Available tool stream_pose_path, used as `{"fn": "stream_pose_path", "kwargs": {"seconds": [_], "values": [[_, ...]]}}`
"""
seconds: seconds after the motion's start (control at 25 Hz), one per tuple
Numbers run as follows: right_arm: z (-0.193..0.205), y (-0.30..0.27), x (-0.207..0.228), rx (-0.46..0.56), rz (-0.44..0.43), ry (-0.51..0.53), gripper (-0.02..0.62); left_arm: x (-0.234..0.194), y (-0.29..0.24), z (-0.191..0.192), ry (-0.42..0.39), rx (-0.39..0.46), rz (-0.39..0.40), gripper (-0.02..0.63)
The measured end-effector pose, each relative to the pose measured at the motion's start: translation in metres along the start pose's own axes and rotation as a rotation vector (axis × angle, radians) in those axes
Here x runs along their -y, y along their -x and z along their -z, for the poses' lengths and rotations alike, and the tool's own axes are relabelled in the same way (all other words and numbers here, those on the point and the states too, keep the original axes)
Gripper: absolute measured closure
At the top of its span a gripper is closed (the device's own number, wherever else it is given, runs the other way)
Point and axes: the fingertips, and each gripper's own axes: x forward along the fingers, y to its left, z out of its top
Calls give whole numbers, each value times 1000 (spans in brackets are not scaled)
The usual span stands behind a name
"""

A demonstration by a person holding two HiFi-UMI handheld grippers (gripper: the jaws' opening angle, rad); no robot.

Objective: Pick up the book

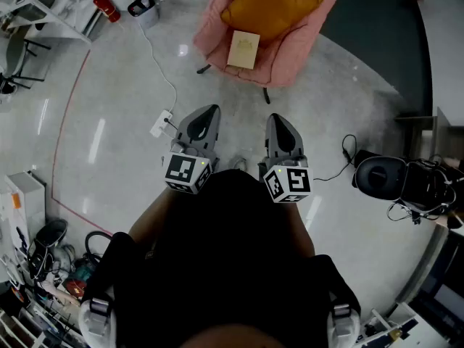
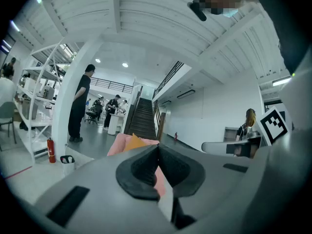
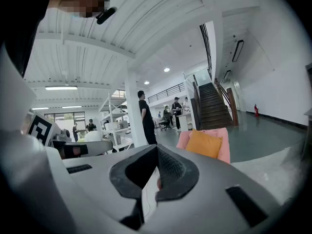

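The left gripper (image 1: 205,119) and right gripper (image 1: 280,125) were clenched empty, well apart from the book (image 1: 243,50) on the chair (image 1: 211,22) by a cushion (image 1: 272,3); the approach likely needed jaws opened before reaching its edge.

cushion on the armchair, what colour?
Orange-yellow cushion, against the pink armchair. Head view shows it best.

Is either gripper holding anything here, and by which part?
Nothing is held. The left gripper and right gripper both have their jaws together with nothing between them; the book lies untouched on the pink armchair ahead.
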Motion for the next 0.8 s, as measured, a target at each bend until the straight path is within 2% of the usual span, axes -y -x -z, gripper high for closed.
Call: {"fn": "stream_pose_path", "kwargs": {"seconds": [0.52, 0.8], "values": [[4, -6, -19, -11, 4, 15, 594, -15, 13, -4, 5, 9, 2, 598], [5, -10, -32, -5, 28, -14, 594, -29, 24, -6, 15, 8, 13, 598]]}}
